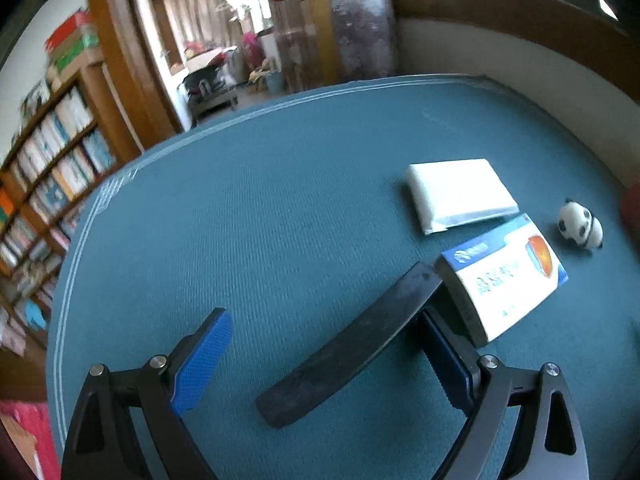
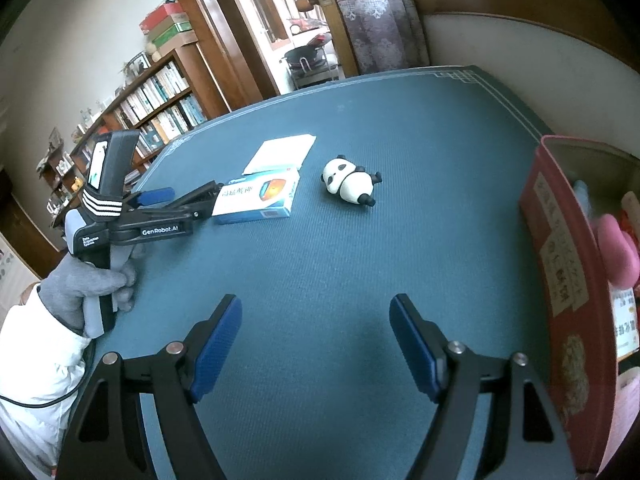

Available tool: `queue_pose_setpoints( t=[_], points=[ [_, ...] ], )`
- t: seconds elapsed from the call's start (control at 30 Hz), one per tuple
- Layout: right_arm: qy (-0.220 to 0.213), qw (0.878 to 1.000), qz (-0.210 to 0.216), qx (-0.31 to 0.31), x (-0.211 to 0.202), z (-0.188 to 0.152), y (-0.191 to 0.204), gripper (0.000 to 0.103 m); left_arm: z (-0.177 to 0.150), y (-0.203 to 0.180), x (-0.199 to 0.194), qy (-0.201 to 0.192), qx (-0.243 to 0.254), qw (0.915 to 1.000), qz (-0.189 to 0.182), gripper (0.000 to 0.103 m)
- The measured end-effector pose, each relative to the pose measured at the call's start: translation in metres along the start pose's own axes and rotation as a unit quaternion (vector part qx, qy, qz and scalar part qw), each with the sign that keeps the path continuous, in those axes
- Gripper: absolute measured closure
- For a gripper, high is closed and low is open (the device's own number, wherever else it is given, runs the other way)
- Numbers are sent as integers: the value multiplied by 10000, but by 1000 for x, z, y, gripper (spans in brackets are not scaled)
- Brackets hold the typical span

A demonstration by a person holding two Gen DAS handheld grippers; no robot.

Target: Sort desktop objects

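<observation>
Long flat black bar, slightly curved, comb-like (image 1: 352, 344) lies on the teal textured table mat (image 1: 280, 208), long axis on a diagonal in the left wrist view, from near-left up to far-right, far end touching the short end of the white-and-blue rectangular cardboard box with an orange emblem (image 1: 508, 276). The bar sits between the jaws of the left gripper (image 1: 324, 360), which stand wide apart, blue pads off it; the right-side pad is just beside the bar's far part and the box's near corner. The box lies flat, long axis running away to the right. Beyond it, a flat white plastic-wrapped tissue pack (image 1: 460, 192), just beside the box. A small black-and-white panda figurine (image 2: 350, 182) lies on its side, right of the box, apart. In the right wrist view a grey-gloved hand (image 2: 86, 284) with a white sleeve grips the left gripper's handle, tool pointing across the mat toward the box. The right gripper (image 2: 316, 344) hovers over bare mat, angled down, jaws spread wide, nothing between them. A red tin box (image 2: 568, 264) stands at the mat's right edge.
</observation>
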State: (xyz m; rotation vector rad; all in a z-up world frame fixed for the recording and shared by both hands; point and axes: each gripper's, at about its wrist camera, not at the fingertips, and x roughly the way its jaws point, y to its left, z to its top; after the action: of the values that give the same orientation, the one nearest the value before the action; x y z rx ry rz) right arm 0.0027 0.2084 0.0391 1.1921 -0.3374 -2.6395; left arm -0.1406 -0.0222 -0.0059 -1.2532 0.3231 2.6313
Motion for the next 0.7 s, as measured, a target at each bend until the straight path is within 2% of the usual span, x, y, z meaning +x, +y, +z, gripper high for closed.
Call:
queue_pose_setpoints(
  t=[0.13,0.2,0.27,0.4,0.53,0.63,0.7],
  points=[
    [30,10000,10,2,2,-2,0,23,-2,38,-2,151,-906,9957,-116,8],
    [74,10000,20,11,5,-3,0,23,-4,52,-5,104,-1166,9929,-197,8],
    [99,9999,31,-2,7,-4,1,23,-4,64,-7,58,-1340,9909,-124,8],
    [78,10000,27,-36,6,-4,2,23,1,82,-7,65,-1507,9885,62,8],
    [108,9999,32,8,8,-4,0,23,-10,89,-12,95,-1538,9880,102,8],
    [126,9999,54,-13,9,-4,1,23,-16,88,-20,51,-1567,9873,249,8],
    [134,9999,67,-40,10,-4,3,23,-20,77,-28,-22,-1576,9872,224,8]
  ],
)
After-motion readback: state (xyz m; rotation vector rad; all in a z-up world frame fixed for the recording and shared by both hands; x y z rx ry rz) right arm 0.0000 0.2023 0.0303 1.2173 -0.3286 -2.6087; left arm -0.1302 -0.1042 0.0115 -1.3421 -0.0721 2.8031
